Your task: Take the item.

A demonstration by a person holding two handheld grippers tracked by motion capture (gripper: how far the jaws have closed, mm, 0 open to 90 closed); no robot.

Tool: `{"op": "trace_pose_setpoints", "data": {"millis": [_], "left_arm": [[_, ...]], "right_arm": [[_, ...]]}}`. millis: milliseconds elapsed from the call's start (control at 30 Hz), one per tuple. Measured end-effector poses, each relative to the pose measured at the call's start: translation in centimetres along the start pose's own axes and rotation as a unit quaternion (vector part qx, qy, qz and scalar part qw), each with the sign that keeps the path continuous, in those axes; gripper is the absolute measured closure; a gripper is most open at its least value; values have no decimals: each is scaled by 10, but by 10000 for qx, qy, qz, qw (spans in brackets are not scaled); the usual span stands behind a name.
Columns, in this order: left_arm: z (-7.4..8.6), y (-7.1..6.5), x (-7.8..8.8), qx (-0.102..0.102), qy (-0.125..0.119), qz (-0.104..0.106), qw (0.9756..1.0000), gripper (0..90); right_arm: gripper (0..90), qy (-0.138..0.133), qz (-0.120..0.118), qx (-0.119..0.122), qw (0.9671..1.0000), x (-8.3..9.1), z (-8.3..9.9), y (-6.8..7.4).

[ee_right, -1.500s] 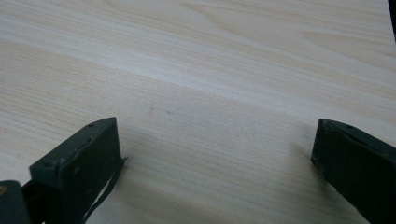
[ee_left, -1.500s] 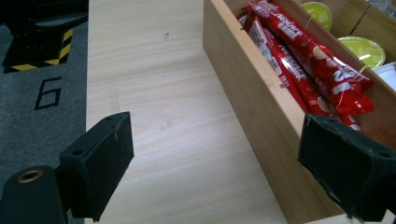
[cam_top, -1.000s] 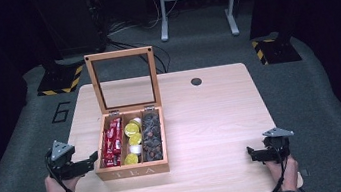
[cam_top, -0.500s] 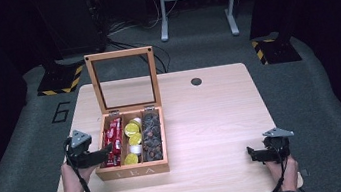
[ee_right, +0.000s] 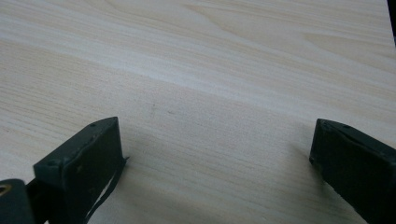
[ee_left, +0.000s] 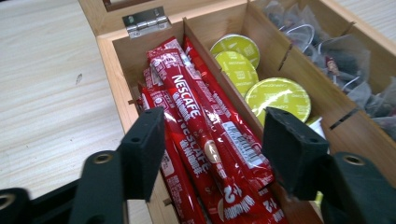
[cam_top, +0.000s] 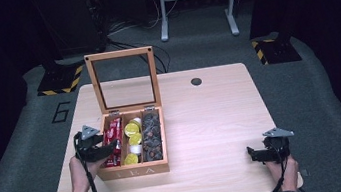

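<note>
An open wooden tea box (cam_top: pixel 136 170) stands on the table's left half, its glass lid (cam_top: pixel 122 80) upright. Its left compartment holds red Nescafe sticks (ee_left: pixel 196 121), the middle one yellow-green capsules (ee_left: pixel 275 93), the right one dark tea bags (ee_left: pixel 327 51). My left gripper (cam_top: pixel 111 147) hovers open over the left compartment, its jaws either side of the red sticks (cam_top: pixel 113 142) without touching them. My right gripper (cam_top: pixel 253 154) rests open low over bare table near the front right corner, nothing between its jaws.
The light wooden table (cam_top: pixel 211 115) has a round cable hole (cam_top: pixel 196 81) at the back. Dark floor surrounds it, with a metal stand (cam_top: pixel 195 1) and cables behind. Bare tabletop (ee_right: pixel 210 70) lies right of the box.
My left gripper has moved from the table's front left edge forward and rightward to above the box's left compartment. The right gripper has stayed put.
</note>
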State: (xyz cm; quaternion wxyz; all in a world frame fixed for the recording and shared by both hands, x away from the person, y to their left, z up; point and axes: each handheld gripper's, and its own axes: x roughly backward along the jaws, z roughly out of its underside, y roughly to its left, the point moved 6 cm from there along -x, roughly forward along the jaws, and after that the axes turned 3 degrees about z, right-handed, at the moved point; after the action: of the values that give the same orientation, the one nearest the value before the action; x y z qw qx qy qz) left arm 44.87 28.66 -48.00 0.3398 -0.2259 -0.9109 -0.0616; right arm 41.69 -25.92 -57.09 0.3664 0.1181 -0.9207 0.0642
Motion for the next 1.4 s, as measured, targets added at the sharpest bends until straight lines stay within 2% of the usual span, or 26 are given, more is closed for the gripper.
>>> {"op": "trace_pose_setpoints", "data": {"millis": [167,300,467,700,800,867,1000,1233,1400], "left_arm": [[1,3,-8,130,87,-142,9998,532],[1,4,-12,208,163,-211,9994,595],[3,4,-15,291,314,-122,9990,675],[5,4,-17,372,336,-165,9986,752],[7,3,-18,501,253,-140,9983,784],[7,2,-18,470,276,-150,9984,802],[7,1,-17,524,42,-236,9983,824],[4,-2,-13,513,-46,-182,9985,828],[-2,-3,-6,472,-111,-138,9987,827]], "right_arm": [[19,0,-7,-1,10000,0,0,0],[21,7,-9,37,10000,0,0,-1],[21,4,-11,33,10000,0,0,-1],[22,2,-13,33,10000,0,0,-1],[22,2,-13,35,10000,0,0,-1],[23,1,-11,32,10000,0,0,-1],[24,-3,-12,35,10000,0,0,-1],[25,17,-16,-13,10000,0,0,0],[25,-3,-17,37,10000,0,0,-1]]}}
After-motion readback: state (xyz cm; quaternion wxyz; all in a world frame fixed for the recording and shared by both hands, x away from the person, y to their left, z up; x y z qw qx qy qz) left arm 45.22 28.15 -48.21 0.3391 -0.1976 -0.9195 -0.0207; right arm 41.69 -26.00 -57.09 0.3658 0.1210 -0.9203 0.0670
